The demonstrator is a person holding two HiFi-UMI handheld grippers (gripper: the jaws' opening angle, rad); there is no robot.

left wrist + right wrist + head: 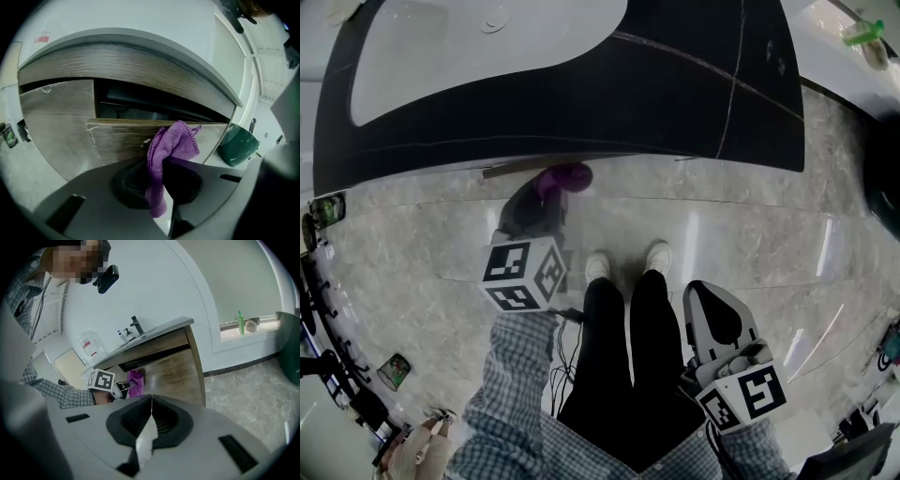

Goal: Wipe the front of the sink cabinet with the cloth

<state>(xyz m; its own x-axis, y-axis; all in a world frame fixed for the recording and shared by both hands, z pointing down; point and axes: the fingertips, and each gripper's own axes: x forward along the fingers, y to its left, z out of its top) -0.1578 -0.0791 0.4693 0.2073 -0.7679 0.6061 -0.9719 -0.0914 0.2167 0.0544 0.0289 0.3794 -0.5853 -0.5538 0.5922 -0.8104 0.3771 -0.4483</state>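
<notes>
My left gripper (pixel 546 194) is shut on a purple cloth (pixel 563 177), just below the dark countertop's edge (pixel 581 103). In the left gripper view the cloth (pixel 171 147) bunches out between the jaws and hangs down, right up against the wood-grain cabinet front (pixel 117 138). A dark gap shows above that panel. My right gripper (pixel 710 295) hangs low by the person's legs, away from the cabinet, shut with nothing in it (pixel 151 400). The right gripper view shows the cabinet (pixel 173 364) and the cloth (pixel 136 381) from the side.
A white sink basin (pixel 478 47) sits in the countertop, with a faucet (pixel 136 325) on top. A green bin (pixel 239 143) stands to the cabinet's right. The person's shoes (pixel 628 261) rest on the glossy marble floor (pixel 750 234). A green bottle (pixel 240 322) stands on a ledge.
</notes>
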